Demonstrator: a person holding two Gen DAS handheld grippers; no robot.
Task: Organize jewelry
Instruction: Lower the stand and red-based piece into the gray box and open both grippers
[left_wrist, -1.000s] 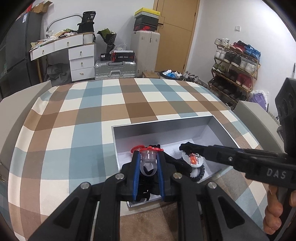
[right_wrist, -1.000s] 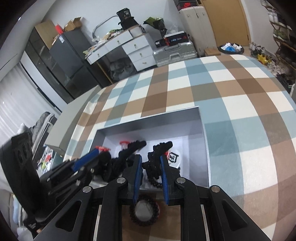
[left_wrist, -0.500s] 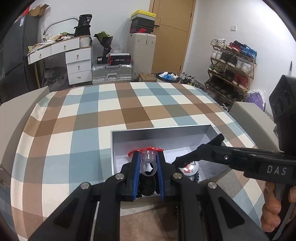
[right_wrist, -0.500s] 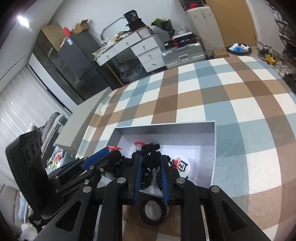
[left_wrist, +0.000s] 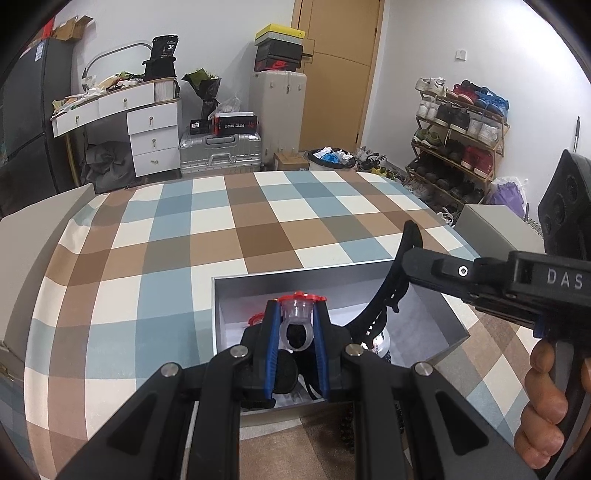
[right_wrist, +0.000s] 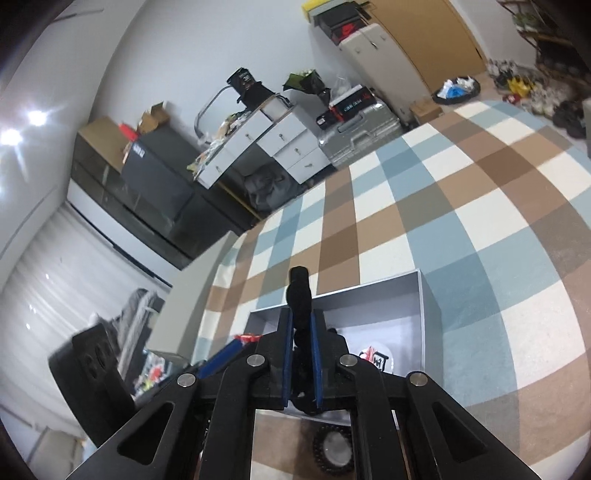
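Left wrist: grey box (left_wrist: 424, 306) with round badge (left_wrist: 380, 341) inside; left gripper (left_wrist: 297, 325) pinching clear ring (left_wrist: 295, 321), right gripper (right_wrist: 301, 347) clamping black strap (right_wrist: 300, 295).

Even indoor light; ceiling glare, slight blur right view; fisheye-bent edges.

The worktop (left_wrist: 258, 229) wears a matt checked cloth, soft and woven-looking. The open box (left_wrist: 439, 314) appears to be smooth grey card with a paler inside. The left tongs (left_wrist: 295, 332) pinch a clear glossy plastic ring (left_wrist: 295, 314) with a red top. The right tongs (right_wrist: 302, 354) clasp a matt black rubbery watch strap (right_wrist: 300, 295). A beaded bracelet (right_wrist: 334, 450) lies near the box.
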